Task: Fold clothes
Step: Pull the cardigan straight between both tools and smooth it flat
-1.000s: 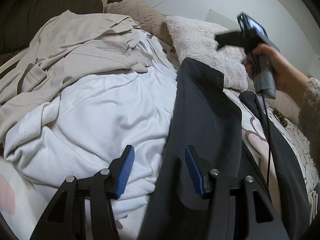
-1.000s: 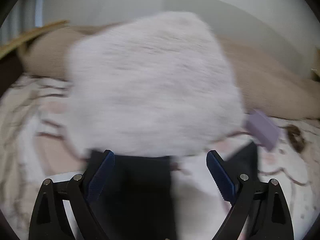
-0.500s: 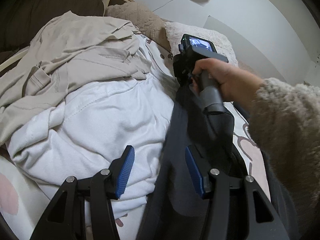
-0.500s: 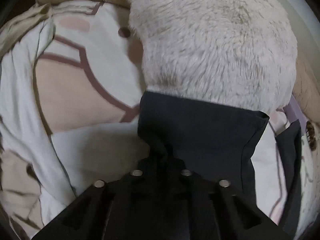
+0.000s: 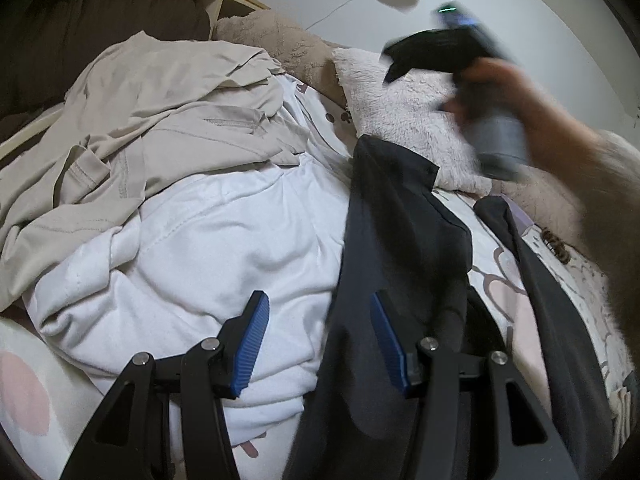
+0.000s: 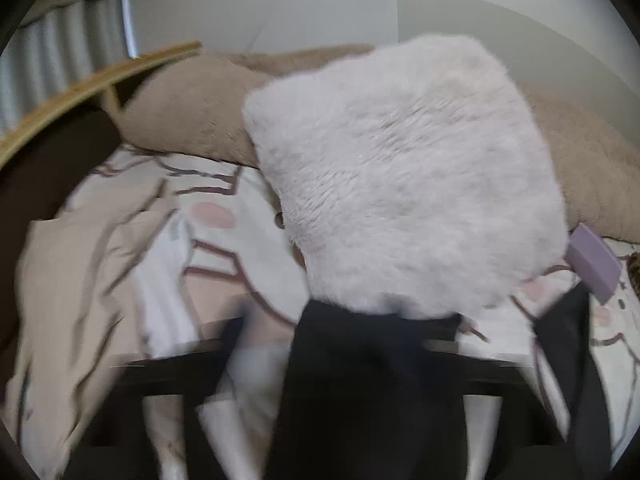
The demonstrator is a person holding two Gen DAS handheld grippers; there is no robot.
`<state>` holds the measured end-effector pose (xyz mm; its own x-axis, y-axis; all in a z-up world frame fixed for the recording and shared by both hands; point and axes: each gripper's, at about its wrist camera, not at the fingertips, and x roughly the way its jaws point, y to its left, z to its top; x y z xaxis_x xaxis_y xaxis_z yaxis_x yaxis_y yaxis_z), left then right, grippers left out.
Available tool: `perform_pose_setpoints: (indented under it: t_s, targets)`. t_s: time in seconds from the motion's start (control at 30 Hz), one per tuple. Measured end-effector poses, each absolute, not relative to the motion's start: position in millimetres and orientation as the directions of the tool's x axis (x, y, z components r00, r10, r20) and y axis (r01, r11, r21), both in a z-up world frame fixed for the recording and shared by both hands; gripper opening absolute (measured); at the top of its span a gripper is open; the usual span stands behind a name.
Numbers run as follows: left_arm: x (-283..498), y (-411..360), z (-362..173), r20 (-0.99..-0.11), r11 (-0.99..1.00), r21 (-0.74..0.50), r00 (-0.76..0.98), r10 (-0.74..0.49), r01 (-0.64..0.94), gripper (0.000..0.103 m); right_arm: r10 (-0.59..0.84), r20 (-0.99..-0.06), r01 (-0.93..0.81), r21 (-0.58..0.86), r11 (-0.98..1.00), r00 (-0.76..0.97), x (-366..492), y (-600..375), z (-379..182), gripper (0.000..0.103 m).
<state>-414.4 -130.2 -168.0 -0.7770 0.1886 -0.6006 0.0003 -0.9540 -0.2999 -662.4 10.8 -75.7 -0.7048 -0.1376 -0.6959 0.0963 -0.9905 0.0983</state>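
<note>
A dark navy garment (image 5: pixel 404 240) lies stretched along the bed, its far end against a fluffy white pillow (image 5: pixel 404 120). It also shows in the right wrist view (image 6: pixel 372 380), blurred. My left gripper (image 5: pixel 318 340) is open, its blue pads straddling the garment's left edge and a white garment (image 5: pixel 208 248). A beige garment (image 5: pixel 140 120) lies crumpled beyond the white one. My right gripper (image 5: pixel 424 52) is lifted above the pillow, blurred in motion; its jaws look spread apart in its own blurred view (image 6: pixel 328 344) and hold nothing.
The bed has a patterned sheet (image 5: pixel 504 292). A tan blanket (image 6: pixel 188 108) and a wooden headboard edge (image 6: pixel 92 76) lie behind the pillow (image 6: pixel 404 176). A small lilac object (image 6: pixel 594 264) lies right of the pillow. A wall is behind.
My right gripper was shut on the navy garment's far end half a second ago; it has let go, opened and lifted up and right. The left gripper stayed in place.
</note>
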Motion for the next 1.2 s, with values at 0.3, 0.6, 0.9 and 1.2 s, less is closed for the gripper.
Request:
perform_pose_setpoints:
  t_s: [0.3,0.6,0.9,1.2]
  targets:
    - [-406,-126,-147,-0.550,-0.896,-0.431,-0.755,0.357,-0.109,0.056,-0.148,-0.909,0.221,0.064,-0.973,-0.390,-468,68,-142,0.063]
    - [-421,-88,-177,-0.648,-0.954,-0.272,-0.710,0.276,-0.123,0.056,-0.264,-0.935,0.001,0.271,-0.962,-0.236,-345,126,-205,0.061]
    - [-405,-90,-162,-0.686,-0.961,-0.259,-0.680,0.257,-0.102,0.056,-0.358,-0.845,0.152,0.324,-0.934,-0.397,-241,126,-147,0.062]
    - [-265,-103,-123,-0.749,-0.965,-0.190,-0.608,0.262,-0.181,0.056,-0.259,-0.923,0.322,0.163,-0.933,-0.284,-236,92,-218,0.027]
